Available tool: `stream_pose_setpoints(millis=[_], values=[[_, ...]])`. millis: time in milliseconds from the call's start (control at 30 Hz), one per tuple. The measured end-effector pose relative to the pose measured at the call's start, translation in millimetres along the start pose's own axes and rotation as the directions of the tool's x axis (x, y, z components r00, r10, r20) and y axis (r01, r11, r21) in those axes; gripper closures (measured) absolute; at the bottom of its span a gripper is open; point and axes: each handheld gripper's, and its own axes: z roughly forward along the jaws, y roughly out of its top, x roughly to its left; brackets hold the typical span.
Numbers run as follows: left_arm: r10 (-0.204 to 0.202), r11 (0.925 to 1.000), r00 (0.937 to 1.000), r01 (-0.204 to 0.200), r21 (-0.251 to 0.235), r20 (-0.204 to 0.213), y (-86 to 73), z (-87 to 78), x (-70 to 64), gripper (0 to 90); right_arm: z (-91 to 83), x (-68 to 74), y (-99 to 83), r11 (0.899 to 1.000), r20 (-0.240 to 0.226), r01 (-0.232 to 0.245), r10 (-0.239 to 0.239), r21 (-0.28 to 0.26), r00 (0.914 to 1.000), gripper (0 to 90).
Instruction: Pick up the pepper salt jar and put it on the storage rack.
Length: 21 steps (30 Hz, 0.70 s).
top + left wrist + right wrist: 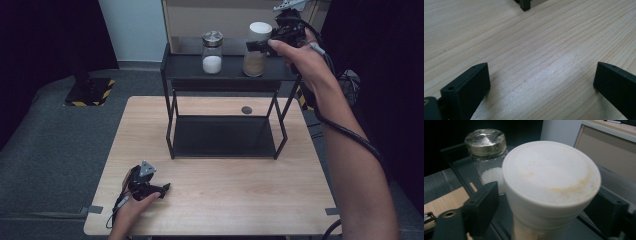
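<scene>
My left gripper (162, 190) rests low at the near left, jaws spread wide. My right arm reaches far forward, raised, and my right gripper (260, 46) has its jaws parted

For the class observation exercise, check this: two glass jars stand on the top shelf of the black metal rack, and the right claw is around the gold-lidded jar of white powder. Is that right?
One detail is wrong. The right claw is around the white-lidded glass jar of brown powder, not the gold-lidded glass jar of white powder beside it, as the right gripper view shows. Both jars do stand on the top shelf of the black metal rack.
</scene>
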Motion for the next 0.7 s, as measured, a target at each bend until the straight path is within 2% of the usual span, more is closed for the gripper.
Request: stream_pose_setpoints(millis=[233,433,700], values=[[0.001,1.0000,1.0000,-0.001,0.001,-0.002,0.1,-0.1,-0.4,0.0,-5.3,9.6,1.6,0.998,0.022,0.044,-0.044,0.040,0.9988,5.3],[0.001,1.0000,1.0000,-0.001,0.001,-0.002,0.1,0.0,-0.5,0.0,-13.1,12.9,-0.4,0.997,0.037,0.055,-0.057,0.051,0.9977,4.8],[-0.001,1.0000,1.0000,0.001,0.000,-0.003,0.1,0.0,-0.7,0.0,-25.6,18.7,-5.7,0.996,0.033,0.059,-0.061,0.065,0.9976,4.4]])
